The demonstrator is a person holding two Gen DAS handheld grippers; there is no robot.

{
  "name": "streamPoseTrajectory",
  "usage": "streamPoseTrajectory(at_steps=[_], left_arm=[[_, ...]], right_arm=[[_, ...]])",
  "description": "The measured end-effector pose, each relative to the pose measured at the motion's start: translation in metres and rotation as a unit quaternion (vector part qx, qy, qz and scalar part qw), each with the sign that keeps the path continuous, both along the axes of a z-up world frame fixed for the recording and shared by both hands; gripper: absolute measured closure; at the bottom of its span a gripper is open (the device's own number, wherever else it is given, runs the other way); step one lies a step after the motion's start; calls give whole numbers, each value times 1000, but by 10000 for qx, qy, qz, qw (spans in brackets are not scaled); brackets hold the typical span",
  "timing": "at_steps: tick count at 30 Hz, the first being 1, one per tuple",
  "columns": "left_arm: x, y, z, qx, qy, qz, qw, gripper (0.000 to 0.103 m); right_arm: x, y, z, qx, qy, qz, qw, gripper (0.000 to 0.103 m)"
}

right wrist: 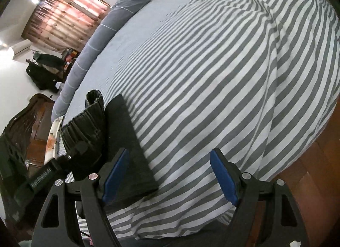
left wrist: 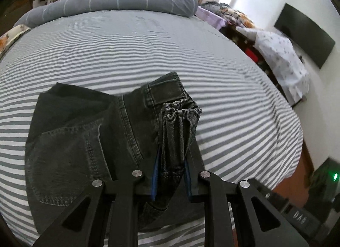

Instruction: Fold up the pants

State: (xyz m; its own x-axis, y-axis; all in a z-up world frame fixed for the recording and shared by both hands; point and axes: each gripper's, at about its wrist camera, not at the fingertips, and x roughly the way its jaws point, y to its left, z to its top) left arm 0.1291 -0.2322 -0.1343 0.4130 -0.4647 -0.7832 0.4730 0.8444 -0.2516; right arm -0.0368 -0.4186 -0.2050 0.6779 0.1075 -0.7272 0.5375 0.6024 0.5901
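Dark grey denim pants [left wrist: 85, 140] lie folded on the striped bed sheet [left wrist: 148, 51], back pocket up. My left gripper [left wrist: 172, 174] is shut on the bunched elastic waistband [left wrist: 178, 132], which stands up between its blue pads. In the right wrist view the same pants [right wrist: 127, 140] lie at the left, with the gathered waistband [right wrist: 93, 106] raised and the left gripper's black body [right wrist: 40, 179] beside it. My right gripper [right wrist: 170, 174] is open over the sheet just right of the pants, its blue pads [right wrist: 115, 172] wide apart with nothing between them.
A grey rolled bolster [left wrist: 110, 2] lies along the bed's far edge. Clothes and a patterned cloth [left wrist: 280, 60] are piled beside the bed at the right. The sheet [right wrist: 212, 77] hangs over the near edge above a wooden floor [right wrist: 314, 183]. Dark wooden furniture [right wrist: 23, 123] stands at the left.
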Motion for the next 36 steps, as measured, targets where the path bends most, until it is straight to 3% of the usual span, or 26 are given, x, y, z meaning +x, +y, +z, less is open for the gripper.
streamPoseTrajectory(at_steps=[4, 7, 11, 16, 25, 32, 36], left_arm=[[-6, -3, -9, 84, 25, -168, 9998, 80], [-7, 0, -8, -7, 149, -254, 9996, 70], [-12, 14, 3, -232, 279, -455, 9983, 64], [-16, 52, 15, -210, 54, -255, 9994, 55], [0, 119, -1, 604, -226, 580, 9962, 55], [6, 135, -25, 866, -54, 651, 9941, 55], [11, 140, -30, 851, 11, 688, 9940, 54]], right_arm=[[3, 0, -3, 25, 15, 17, 10000, 27], [6, 2, 1, 19, -41, 85, 10000, 27], [12, 9, 11, -62, -163, 258, 9995, 27], [23, 26, 27, -176, -364, 624, 9972, 27], [78, 72, 54, -713, -505, 1647, 9825, 50], [121, 78, 35, -896, 201, 1672, 9816, 63], [122, 82, 36, -1038, 266, 1731, 9791, 89]])
